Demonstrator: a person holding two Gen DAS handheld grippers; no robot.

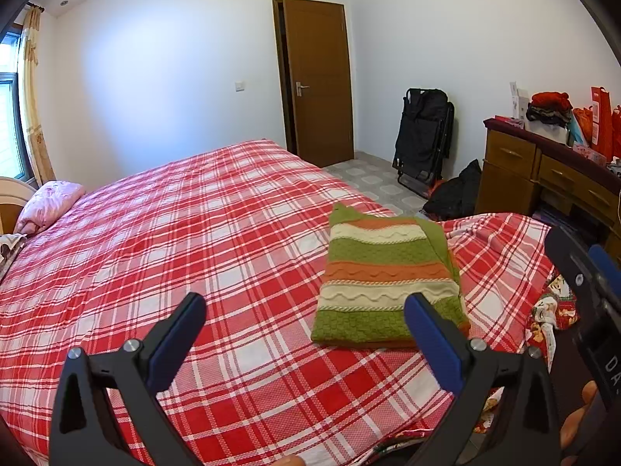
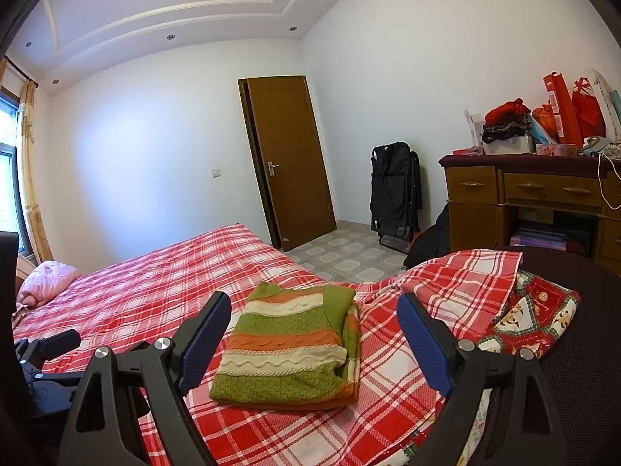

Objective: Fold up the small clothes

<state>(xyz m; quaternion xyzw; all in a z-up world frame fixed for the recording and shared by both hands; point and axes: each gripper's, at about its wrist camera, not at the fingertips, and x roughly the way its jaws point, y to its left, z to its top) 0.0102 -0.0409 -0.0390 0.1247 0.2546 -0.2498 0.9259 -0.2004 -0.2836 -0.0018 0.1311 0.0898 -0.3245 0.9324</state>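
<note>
My left tongs (image 1: 304, 318) are spread wide with nothing between the blue pads, hanging above the bed (image 1: 155, 240) just short of the sweater's near-left corner. My right tongs (image 2: 314, 320) are likewise released and empty, and from that wrist the sweater (image 2: 287, 338) shows between the two fingers, lying beyond their tips; neither tool touches it.

The sweater, a small knit in green, orange and cream stripes, lies on the red plaid bedspread near the bed's foot corner. It looks folded to me: a compact rectangle with layered edges, and a green flap, probably a sleeve or the neck end, tucked over its far-right side. That right edge looks a little uneven, with the layers slightly offset.

Beyond the sweater, a patterned red and green cloth (image 2: 535, 318) hangs bunched at the bed's corner, partly under the plaid. I can't tell whether it is another garment to fold or just bedding. A pink bundle (image 1: 48, 204) sits well away from the sweater, at the head of the bed.

My judgement: this piece is done or nearly so, perhaps needing a tidy of the right edge. Past the sweater stand a door (image 1: 320, 81) and a cluttered wooden dresser (image 2: 524, 194).
</note>
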